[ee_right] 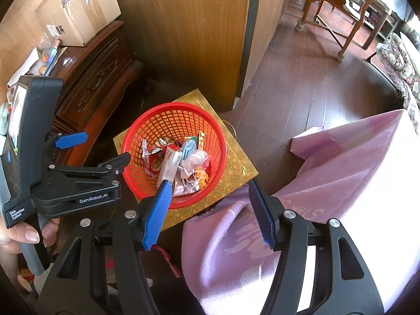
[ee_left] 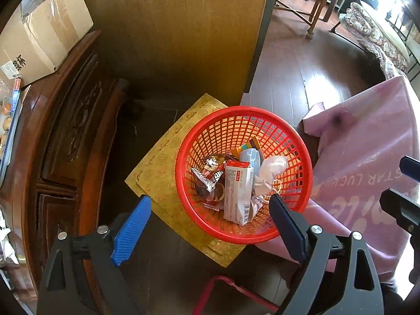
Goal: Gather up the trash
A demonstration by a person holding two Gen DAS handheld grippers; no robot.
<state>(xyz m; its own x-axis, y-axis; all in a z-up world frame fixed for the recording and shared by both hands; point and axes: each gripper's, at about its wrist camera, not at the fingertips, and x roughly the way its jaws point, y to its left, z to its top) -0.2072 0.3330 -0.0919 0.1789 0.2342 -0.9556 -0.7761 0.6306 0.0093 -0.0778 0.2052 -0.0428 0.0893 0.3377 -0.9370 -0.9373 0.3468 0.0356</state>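
A red mesh basket (ee_left: 207, 223) stands on a yellow patterned mat (ee_left: 160, 173) on the floor. It holds trash: a white and red carton (ee_left: 237, 191), a white mask (ee_left: 270, 170), snack wrappers (ee_left: 207, 176). My left gripper (ee_left: 210, 225) is open and empty, hovering above the basket's near rim. In the right wrist view the basket (ee_right: 136, 136) lies ahead and to the left. My right gripper (ee_right: 208, 210) is open and empty above the mat and a pink cloth (ee_right: 341, 173). The left gripper's body (ee_right: 78, 181) shows at the left there.
A carved dark wood cabinet (ee_left: 68, 136) with a cardboard box (ee_left: 44, 31) on top stands at the left. A wood panel (ee_left: 183, 31) rises behind the basket. The pink cloth (ee_left: 367, 162) covers the right side. Wooden chairs (ee_right: 338, 13) stand far back on plank flooring.
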